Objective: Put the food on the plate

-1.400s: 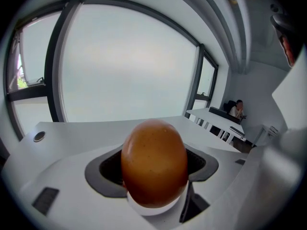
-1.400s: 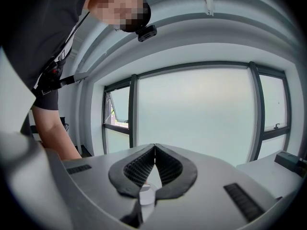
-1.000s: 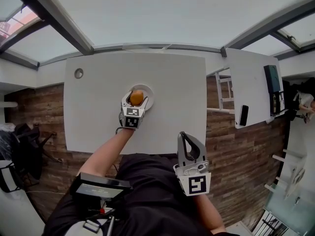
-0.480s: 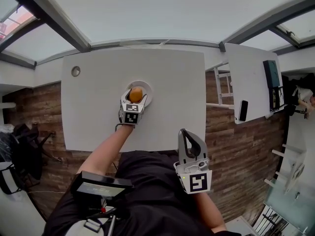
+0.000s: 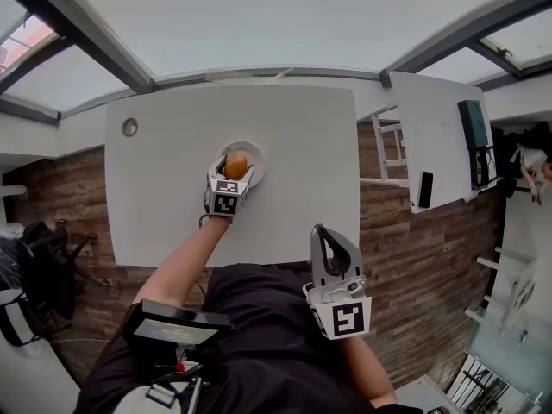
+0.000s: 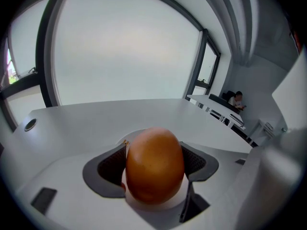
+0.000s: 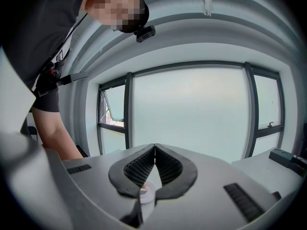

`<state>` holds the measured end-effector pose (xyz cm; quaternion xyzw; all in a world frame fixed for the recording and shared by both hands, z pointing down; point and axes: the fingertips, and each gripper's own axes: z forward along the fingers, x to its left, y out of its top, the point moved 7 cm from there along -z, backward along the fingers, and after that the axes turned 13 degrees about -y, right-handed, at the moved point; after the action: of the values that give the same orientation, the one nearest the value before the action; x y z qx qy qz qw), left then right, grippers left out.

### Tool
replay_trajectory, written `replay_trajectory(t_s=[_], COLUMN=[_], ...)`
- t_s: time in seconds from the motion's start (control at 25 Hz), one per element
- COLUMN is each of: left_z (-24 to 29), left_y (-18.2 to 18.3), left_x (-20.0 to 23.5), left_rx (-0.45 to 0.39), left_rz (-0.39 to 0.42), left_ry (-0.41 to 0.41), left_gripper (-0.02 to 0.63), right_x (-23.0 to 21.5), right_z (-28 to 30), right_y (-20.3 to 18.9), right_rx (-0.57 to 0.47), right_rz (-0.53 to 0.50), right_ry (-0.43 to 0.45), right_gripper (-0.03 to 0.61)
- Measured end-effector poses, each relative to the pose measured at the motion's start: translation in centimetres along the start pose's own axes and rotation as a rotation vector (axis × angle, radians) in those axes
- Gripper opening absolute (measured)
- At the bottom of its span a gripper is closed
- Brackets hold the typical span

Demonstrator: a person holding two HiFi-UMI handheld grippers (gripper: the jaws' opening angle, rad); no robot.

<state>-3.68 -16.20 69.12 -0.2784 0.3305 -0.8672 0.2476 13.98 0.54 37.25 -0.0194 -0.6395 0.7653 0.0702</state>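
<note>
Food (image 6: 154, 164), upright oval, pinched between left gripper (image 5: 235, 169) fingers, directly over plate (image 5: 255, 152). I'd release straight down. Right gripper (image 7: 154, 147) fingers pressed together, well apart.

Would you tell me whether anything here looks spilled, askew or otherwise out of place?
Nothing stands out. The left gripper holds the orange-brown food squarely between its jaws at the white plate. No spill or damage shows on the table. The right gripper is shut and empty, off the table.
</note>
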Motion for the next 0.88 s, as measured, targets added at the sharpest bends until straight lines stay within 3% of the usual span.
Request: replay_trajectory(t_s=[0.12,0.24,0.88], left_z=[0.2,-0.1,-3.5], left_y=[0.1,0.4,2.4], left_x=[-0.1,-0.8,-1.8], left_rx=[-0.009,0.010,-0.032], left_rz=[0.029,0.005,-0.001], left_ry=[-0.025,-0.053,-0.006], left_gripper=[0.331,0.331,0.332], right_x=[0.3,0.3,0.7], right_z=[0.1,-0.1,-1.2], right_y=[0.3,0.3,0.5], right_rx=[-0.019,-0.011,-0.012], right_rz=[-0.018,-0.028,-0.002], right_ry=[0.013,0.017,-0.004], right_gripper=[0.008,0.008,0.008])
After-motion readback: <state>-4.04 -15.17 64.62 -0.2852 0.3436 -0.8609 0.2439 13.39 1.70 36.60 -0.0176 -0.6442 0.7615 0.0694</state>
